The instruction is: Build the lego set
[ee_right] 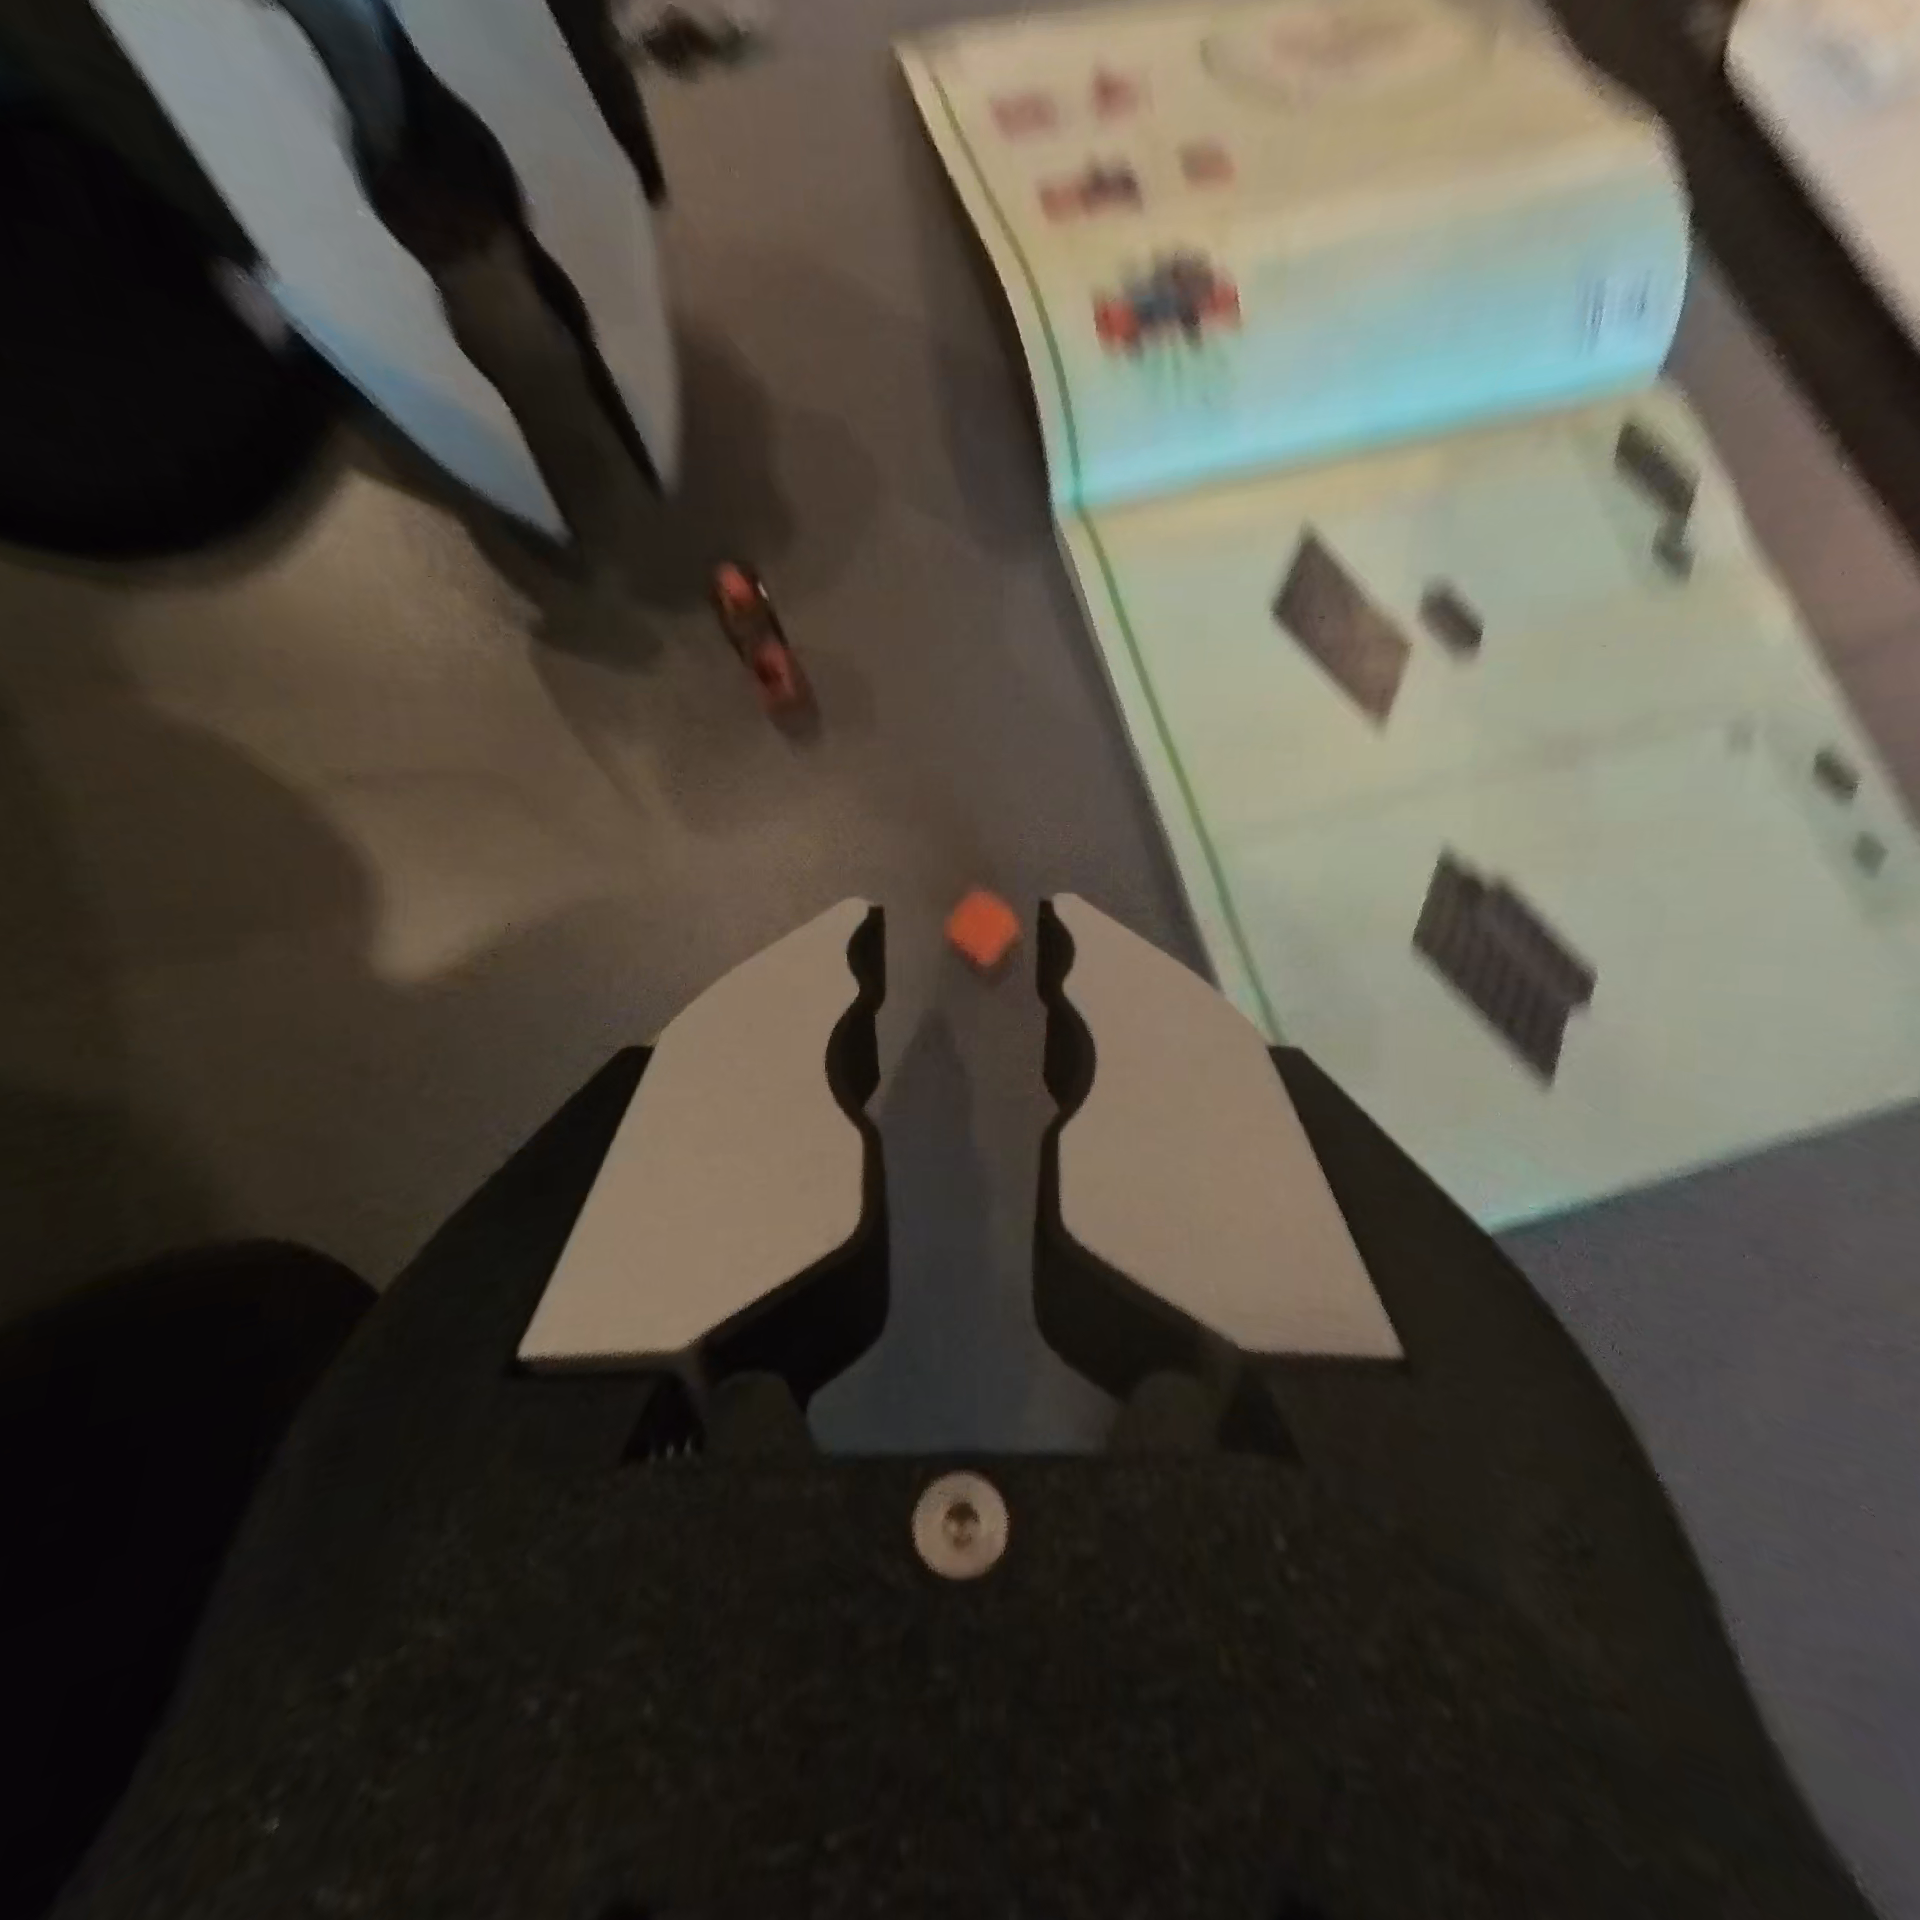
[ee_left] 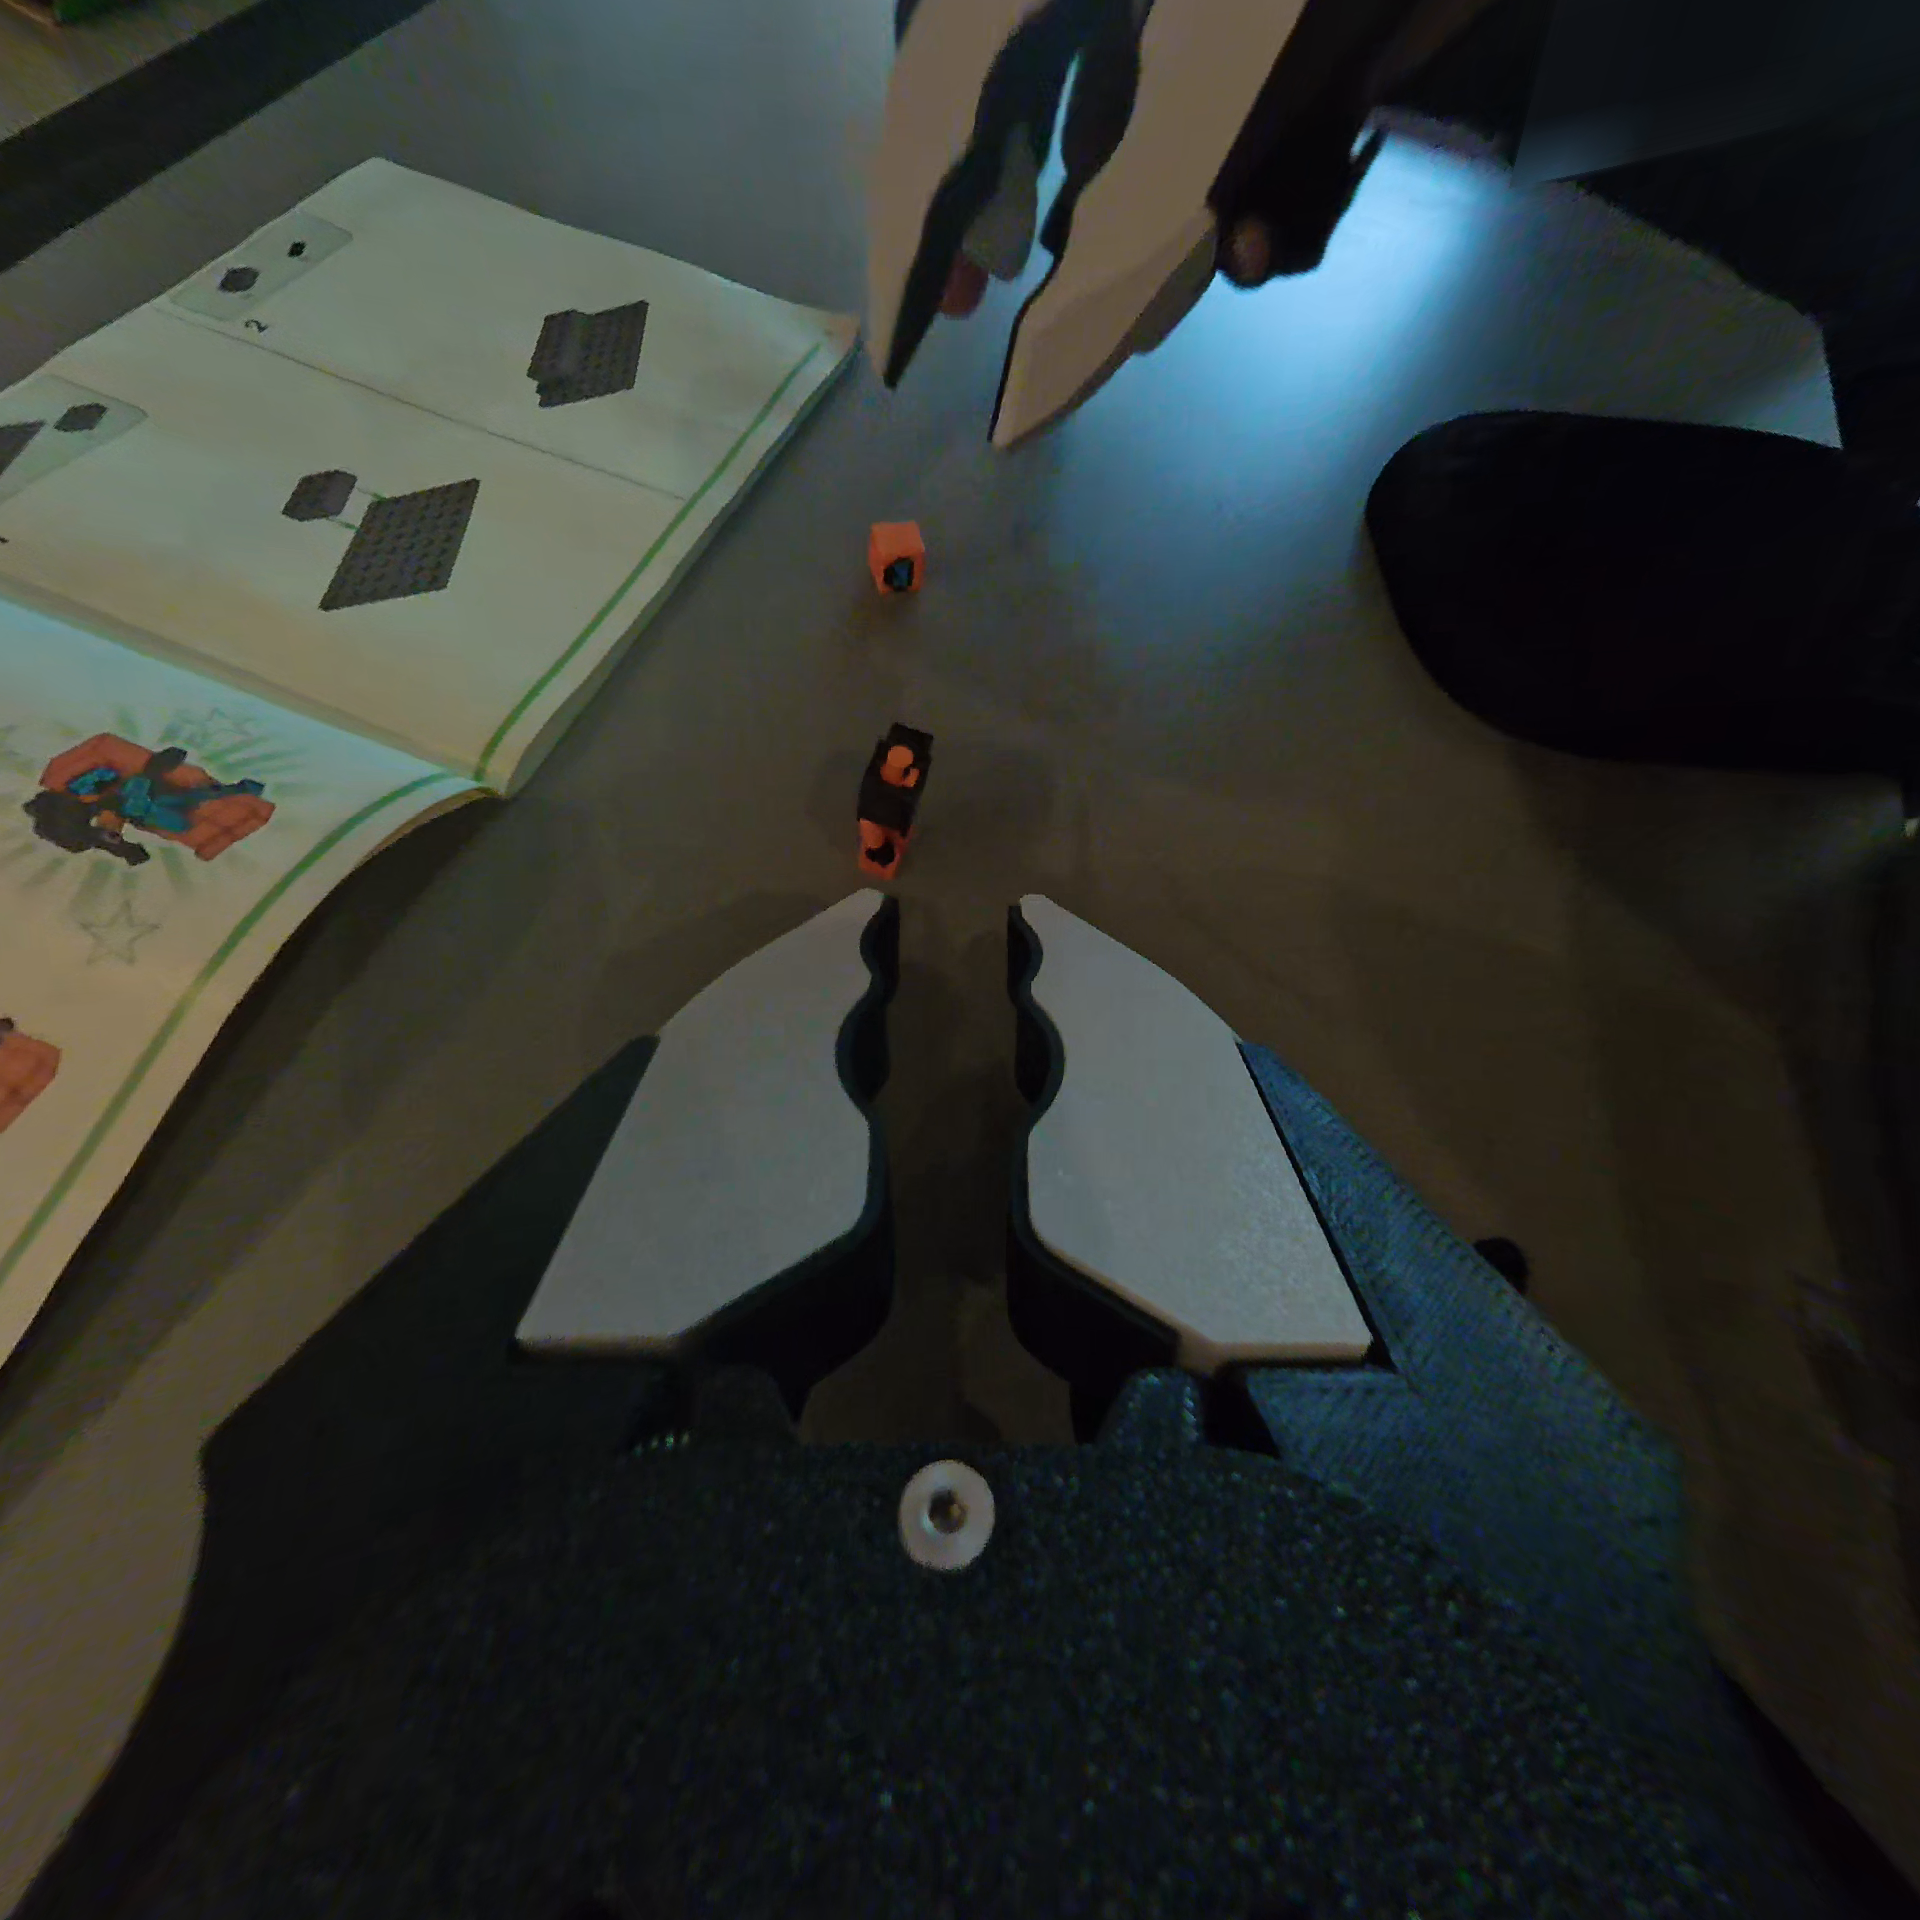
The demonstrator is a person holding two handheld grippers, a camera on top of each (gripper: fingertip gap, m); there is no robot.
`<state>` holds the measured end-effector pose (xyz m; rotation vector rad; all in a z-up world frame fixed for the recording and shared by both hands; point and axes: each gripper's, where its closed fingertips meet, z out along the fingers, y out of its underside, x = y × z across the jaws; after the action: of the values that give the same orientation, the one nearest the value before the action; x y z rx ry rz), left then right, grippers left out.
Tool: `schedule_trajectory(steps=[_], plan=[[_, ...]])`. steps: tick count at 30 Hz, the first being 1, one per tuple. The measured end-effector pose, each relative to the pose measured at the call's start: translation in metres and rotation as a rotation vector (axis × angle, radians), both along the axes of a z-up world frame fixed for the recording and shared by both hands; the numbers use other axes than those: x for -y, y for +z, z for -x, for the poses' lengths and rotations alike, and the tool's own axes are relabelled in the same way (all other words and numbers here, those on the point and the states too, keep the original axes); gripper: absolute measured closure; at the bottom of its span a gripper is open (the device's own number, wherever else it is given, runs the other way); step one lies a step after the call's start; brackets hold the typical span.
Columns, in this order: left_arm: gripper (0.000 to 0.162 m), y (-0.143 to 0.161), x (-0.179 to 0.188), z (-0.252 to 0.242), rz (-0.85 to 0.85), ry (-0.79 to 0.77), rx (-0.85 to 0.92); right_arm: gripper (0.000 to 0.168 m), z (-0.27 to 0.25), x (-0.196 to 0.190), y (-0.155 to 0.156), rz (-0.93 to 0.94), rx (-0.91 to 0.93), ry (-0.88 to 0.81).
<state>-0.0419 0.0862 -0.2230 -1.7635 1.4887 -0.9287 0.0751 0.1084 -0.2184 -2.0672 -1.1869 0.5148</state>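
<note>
On the grey table (ee_left: 1195, 727), your open instruction booklet (ee_left: 416, 468) fills 9 to 11 o'clock in the left wrist view, 1 to 3 o'clock in the right. Your left gripper (ee_left: 951, 906) has jaws apart, nothing between them, tips just short of the black-and-orange lego assembly (ee_left: 894, 800) lying at 12 o'clock. Your right gripper (ee_right: 961, 906) also has jaws parted, empty, with the small orange brick (ee_right: 980, 932) on the table showing between its tips, not touching either. Brick and assembly sit near each other but apart, between both grippers. Right view blurred.
</note>
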Motion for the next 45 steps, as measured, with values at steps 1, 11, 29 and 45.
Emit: schedule_trajectory(steps=[1,11,29,45], plan=[[0.142,0.0,0.0,0.0,-0.005,0.001,0.0,0.141,-0.004,0.0,-0.006,0.015,0.006,-0.012],[0.143,0.0,0.0,0.001,-0.021,0.011,0.004,0.14,0.006,-0.008,-0.034,0.045,0.071,-0.056],[0.144,0.016,0.031,-0.004,-0.094,-0.136,0.069,0.153,0.088,0.071,0.017,-0.005,-0.071,0.437],[0.145,0.063,0.08,-0.008,0.32,-0.338,0.325,0.153,0.117,0.098,0.054,-0.142,-0.102,0.578]])
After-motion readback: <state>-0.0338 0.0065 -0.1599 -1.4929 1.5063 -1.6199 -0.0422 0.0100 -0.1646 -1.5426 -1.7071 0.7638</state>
